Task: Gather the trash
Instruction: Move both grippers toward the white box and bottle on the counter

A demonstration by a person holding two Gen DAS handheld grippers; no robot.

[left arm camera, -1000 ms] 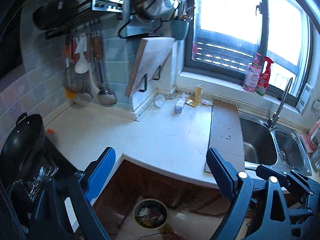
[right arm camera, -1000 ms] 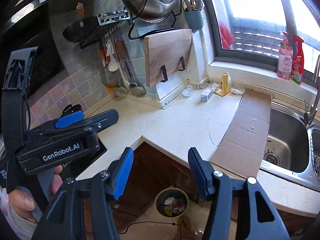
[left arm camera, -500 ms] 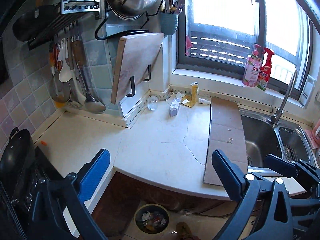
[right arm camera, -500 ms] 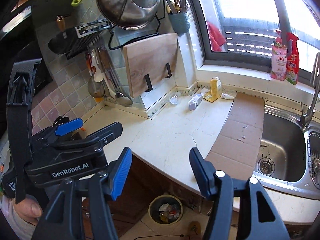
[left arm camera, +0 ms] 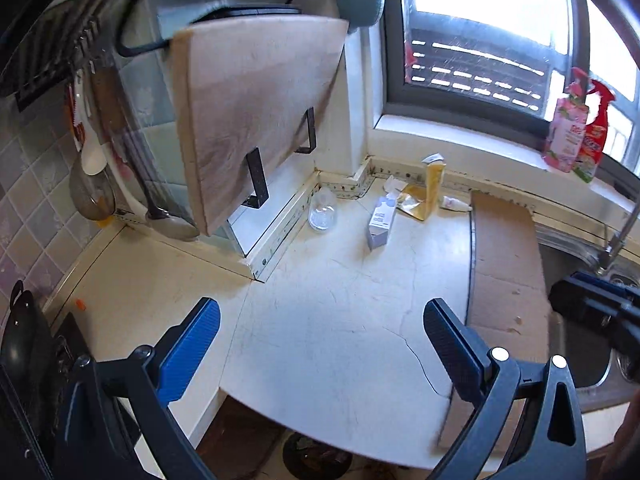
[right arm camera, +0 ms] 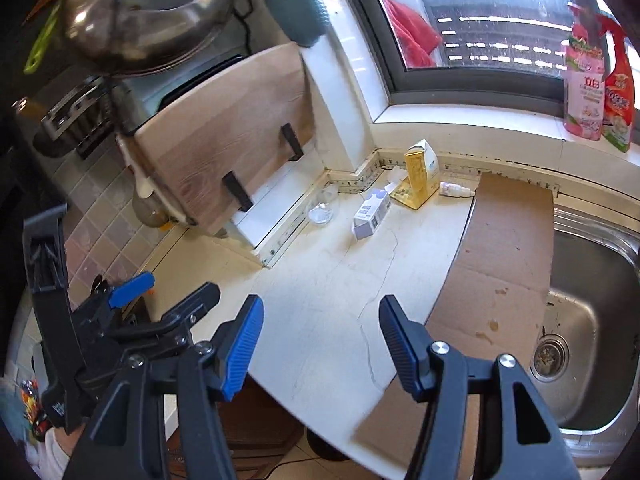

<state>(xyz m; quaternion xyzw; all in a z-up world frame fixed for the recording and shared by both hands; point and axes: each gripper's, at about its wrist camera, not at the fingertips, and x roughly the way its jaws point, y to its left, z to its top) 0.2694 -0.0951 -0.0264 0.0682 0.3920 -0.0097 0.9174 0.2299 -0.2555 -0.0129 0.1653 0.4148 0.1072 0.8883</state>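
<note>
Nothing is collected yet: my left claw (left arm camera: 320,328) gapes wide, my right claw (right arm camera: 320,332) half-open (both empty); the white carton (left arm camera: 381,222) and yellow box (left arm camera: 433,184) wait at twelve o'clock.

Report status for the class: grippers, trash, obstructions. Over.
Left gripper and right gripper open, empty. White carton, yellow carton, small tube untouched by the back wall. Counter between bare.

Left wrist view: the white countertop (left arm camera: 332,320) is looked down on obliquely, from close above its front edge, toward the window corner.
Right wrist view: the same corner is faced from just to the right, with the sink (right arm camera: 588,320) taken in.
Shared: countertop, cutting board (left arm camera: 256,112), cardboard sheet (right arm camera: 508,256).
</note>
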